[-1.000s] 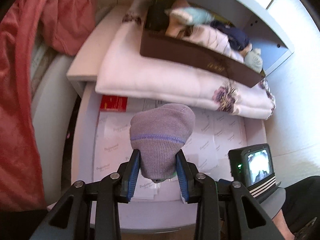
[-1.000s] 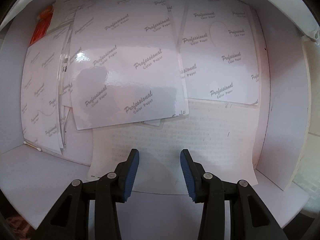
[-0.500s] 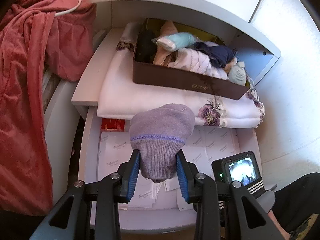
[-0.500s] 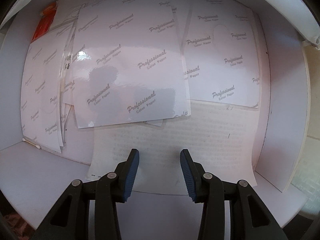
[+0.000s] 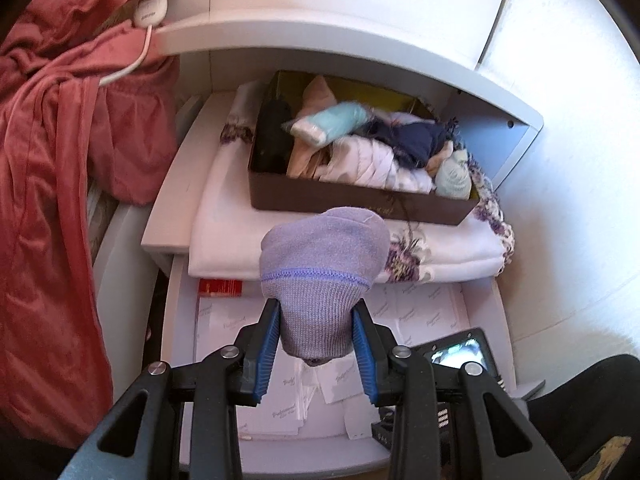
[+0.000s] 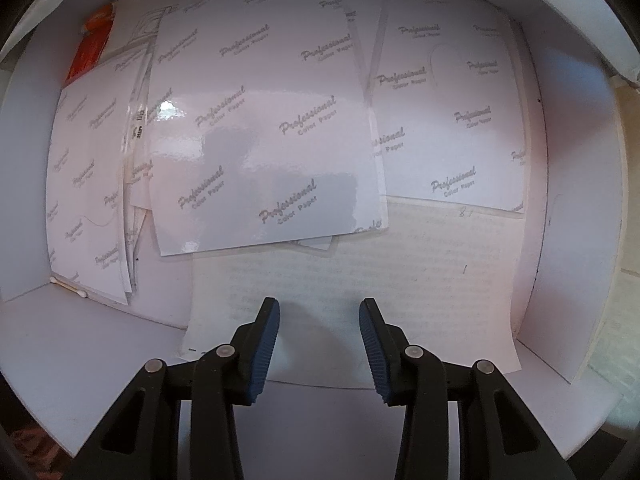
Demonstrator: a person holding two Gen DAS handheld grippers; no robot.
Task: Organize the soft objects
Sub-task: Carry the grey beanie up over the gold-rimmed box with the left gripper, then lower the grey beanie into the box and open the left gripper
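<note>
- Left claw [image 5: 316, 354]: clamped on the sock [image 5: 322, 264], toe pointing away.
- Box [image 5: 360, 200]: ahead and above, on the shelf, long side across my path.
- Right claw [image 6: 319, 350]: apart, empty, farther from the box.

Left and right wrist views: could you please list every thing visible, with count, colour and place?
rolled sock: one, lilac, held in the left claw
box: one, dark brown, on the folded blanket, full of soft items
folded blanket: one, white with purple flowers, on the shelf
garment: one, red-pink, hanging at left
drawer: one, white, open below the shelf
photo paper sheets: several, white, in the drawer
packet: one, orange-red, drawer corner
cotton swab: one, white, drawer edge
left claw: black with blue pads, shut on the sock
right claw: black with blue pads, open, empty, above the drawer
</note>
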